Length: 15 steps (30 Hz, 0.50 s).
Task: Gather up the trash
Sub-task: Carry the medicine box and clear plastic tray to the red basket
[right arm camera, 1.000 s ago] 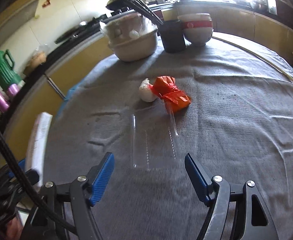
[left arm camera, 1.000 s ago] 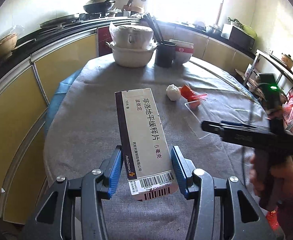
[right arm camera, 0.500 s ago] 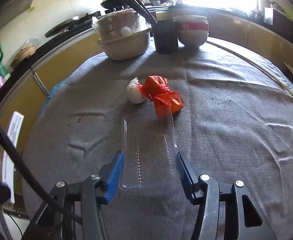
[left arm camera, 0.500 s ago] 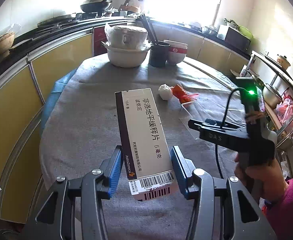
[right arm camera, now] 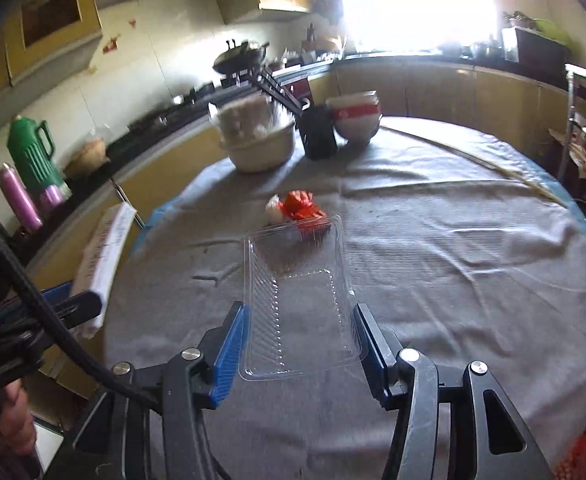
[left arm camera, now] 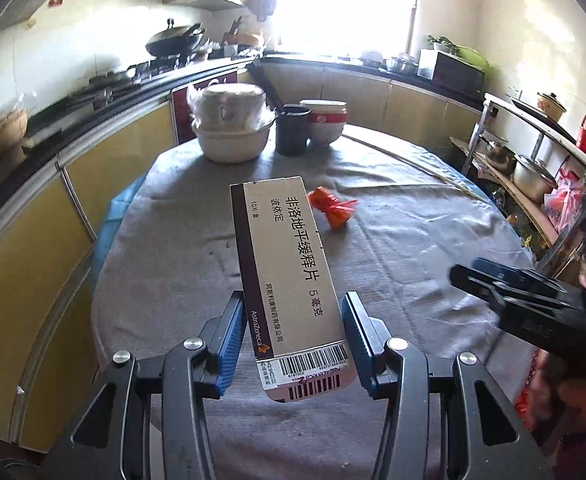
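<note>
Your left hand-held gripper (left arm camera: pixel 291 332) clamps box (left arm camera: pixel 289 264), lifted above worktop (left arm camera: pixel 405 232). Your right hand-held gripper (right arm camera: pixel 299 340), jaws just narrowed, pinches clear tray (right arm camera: pixel 297 304) by long edges. Red wrapper (right arm camera: pixel 303 208), white wad (right arm camera: pixel 273 209) mid-worktop; near half bare.

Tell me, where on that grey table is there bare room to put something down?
Most of the grey tablecloth is bare: the wide stretch right of the red wrapper and the near edge. It is crowded at the far end, where the covered basin, black cup and stacked bowls stand together.
</note>
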Available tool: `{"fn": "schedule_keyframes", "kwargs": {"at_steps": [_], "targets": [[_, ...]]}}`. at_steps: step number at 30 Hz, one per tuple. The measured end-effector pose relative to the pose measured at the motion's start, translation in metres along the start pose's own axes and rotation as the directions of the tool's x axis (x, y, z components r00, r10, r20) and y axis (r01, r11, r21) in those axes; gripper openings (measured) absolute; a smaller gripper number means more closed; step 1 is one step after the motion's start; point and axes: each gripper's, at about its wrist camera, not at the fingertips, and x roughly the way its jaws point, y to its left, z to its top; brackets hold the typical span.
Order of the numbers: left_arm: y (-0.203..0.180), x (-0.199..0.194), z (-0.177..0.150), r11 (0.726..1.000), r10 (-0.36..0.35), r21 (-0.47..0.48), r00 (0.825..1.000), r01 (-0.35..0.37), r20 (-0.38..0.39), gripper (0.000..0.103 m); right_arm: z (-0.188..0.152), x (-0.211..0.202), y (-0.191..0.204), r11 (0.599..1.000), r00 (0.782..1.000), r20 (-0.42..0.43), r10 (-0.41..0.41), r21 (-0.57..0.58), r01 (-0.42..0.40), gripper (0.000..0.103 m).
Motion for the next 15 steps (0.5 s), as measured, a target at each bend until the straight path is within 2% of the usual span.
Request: {"fn": "schedule_keyframes", "kwargs": {"at_steps": [10,15], "targets": [[-0.044,-0.03,0.0,0.996,0.019,0.087,0.999,-0.022,0.038,0.05,-0.024,-0.093,-0.019,0.998,0.993,0.118,0.007,0.06,-0.014,0.056],[-0.064,-0.038,-0.001,0.992,0.027,0.122,0.998,-0.033,0.051,0.05,-0.035,-0.123,-0.031,0.996,0.988,0.156,0.002,0.089,-0.016,0.056]]}}
